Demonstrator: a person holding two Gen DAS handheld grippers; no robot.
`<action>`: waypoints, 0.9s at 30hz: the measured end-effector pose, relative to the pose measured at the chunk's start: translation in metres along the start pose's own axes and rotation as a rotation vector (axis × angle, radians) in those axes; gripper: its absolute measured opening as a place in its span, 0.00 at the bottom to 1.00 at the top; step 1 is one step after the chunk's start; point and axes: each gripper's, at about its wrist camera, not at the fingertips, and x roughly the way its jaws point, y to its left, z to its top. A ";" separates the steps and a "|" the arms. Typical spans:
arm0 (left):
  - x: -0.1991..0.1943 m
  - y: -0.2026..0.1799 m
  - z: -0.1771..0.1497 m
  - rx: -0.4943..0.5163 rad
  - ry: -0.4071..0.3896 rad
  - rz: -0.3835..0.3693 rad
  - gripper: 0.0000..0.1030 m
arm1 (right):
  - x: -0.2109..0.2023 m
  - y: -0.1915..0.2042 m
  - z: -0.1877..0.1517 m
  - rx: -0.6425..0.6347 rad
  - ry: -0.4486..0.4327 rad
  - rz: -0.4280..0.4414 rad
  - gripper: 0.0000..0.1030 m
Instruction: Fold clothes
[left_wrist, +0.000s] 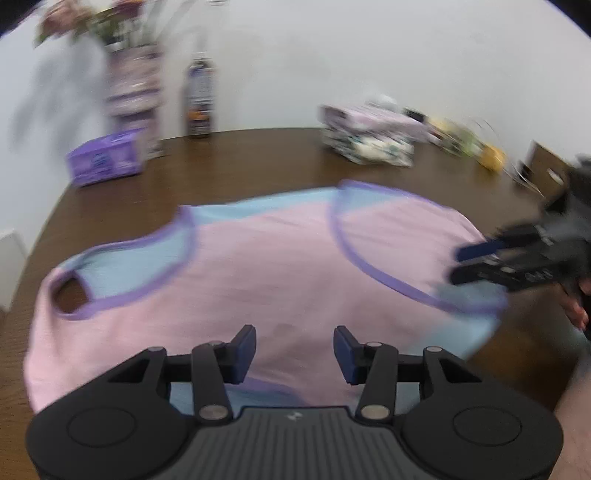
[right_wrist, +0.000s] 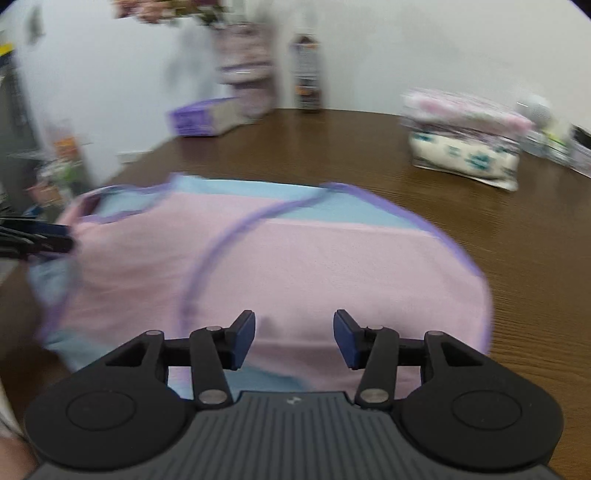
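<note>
A pink garment (left_wrist: 280, 266) with light blue panels and purple trim lies spread flat on the brown wooden table (left_wrist: 258, 158). My left gripper (left_wrist: 294, 354) hovers over its near edge, blue pads apart and nothing pinched between them. At the garment's right end my right gripper (left_wrist: 476, 262) reaches in from the side, a person's hand behind it. In the right wrist view the same garment (right_wrist: 332, 266) fills the middle. There my right gripper (right_wrist: 294, 339) stands open above its near hem, and my left gripper (right_wrist: 48, 236) shows at the cloth's left edge. Both views are blurred.
A purple box (left_wrist: 107, 158), a dark bottle (left_wrist: 199, 99) and a vase of flowers (left_wrist: 129, 74) stand along the back left. A folded stack on a patterned pouch (left_wrist: 369, 140) sits at the back right, with small clutter (left_wrist: 480, 151) beyond. The table's rounded edge runs at the left.
</note>
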 end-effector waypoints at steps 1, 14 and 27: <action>0.002 -0.006 -0.006 0.008 0.013 0.011 0.44 | -0.001 0.006 -0.002 -0.013 0.005 0.019 0.46; -0.015 -0.018 -0.042 -0.115 -0.034 0.129 0.44 | -0.033 -0.011 -0.059 -0.016 -0.030 -0.102 0.48; -0.008 -0.029 -0.041 -0.171 -0.061 0.156 0.43 | -0.043 -0.022 -0.066 0.079 -0.075 -0.101 0.49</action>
